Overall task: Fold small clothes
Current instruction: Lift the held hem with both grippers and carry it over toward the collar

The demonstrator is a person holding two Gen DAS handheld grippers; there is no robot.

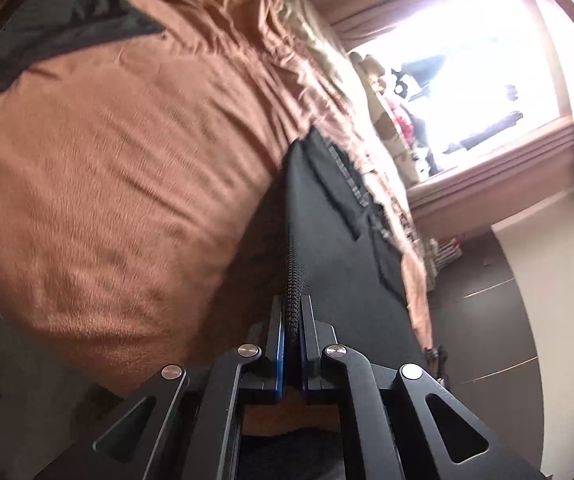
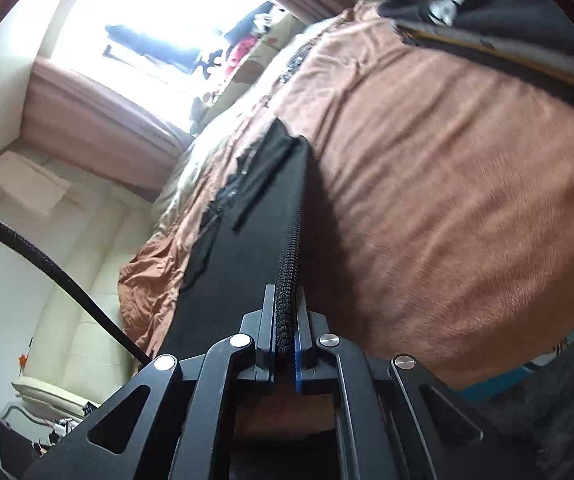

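Above brown bedspread (image 1: 107,168), both grippers clamping garment (image 1: 327,240)

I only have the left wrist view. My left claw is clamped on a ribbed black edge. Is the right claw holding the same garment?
Observer: Yes, the right claw is shut on a ribbed edge of the black garment too.
Operator: Anything near that claw I can't see?
Observer: A black corrugated cable curves past it, over the pale floor.
Operator: Other clothes over there?
Observer: A dark garment with a tan stripe lies on the brown blanket, at the view's top.
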